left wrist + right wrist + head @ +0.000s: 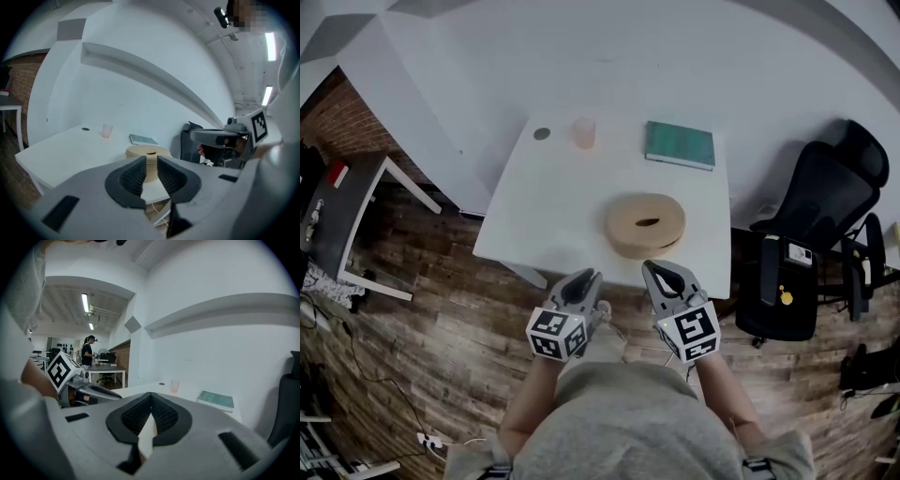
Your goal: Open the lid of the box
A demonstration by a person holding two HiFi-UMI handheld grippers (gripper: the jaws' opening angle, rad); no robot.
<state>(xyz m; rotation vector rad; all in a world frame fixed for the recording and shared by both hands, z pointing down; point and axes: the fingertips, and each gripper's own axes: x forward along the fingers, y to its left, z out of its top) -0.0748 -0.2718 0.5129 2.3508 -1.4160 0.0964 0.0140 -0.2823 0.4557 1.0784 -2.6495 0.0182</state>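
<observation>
**ops:** status?

**me:** left gripper: ribbed black pads stand a narrow slit apart with nothing between them. Right gripper: pads pressed together at the tips, empty

**ops:** target?

**me:** box sits on the white table, near-right part, close to the near edge. It's round, low, matt tan. The lid is on, with a dark oval opening in the middle of the top. Both grippers are at the table's near edge, side by side, pointing at the box and not touching it. Through the left slit I see its side wall

**ops:** any text or labels?

**me:** only the black-and-white square markers on the marker cubes. The cover of the book is too small to read

**ops:** rest of the table?

**me:** that book is flat, green, rectangular, at the far right edge. A translucent pinkish cup stands upright, far middle. A small dark flat disc lies just left of the cup, and all three are well apart from the box

**ops:** surroundings?

**me:** a black office chair stands right of the table, wood-plank floor below, brick wall far left
</observation>
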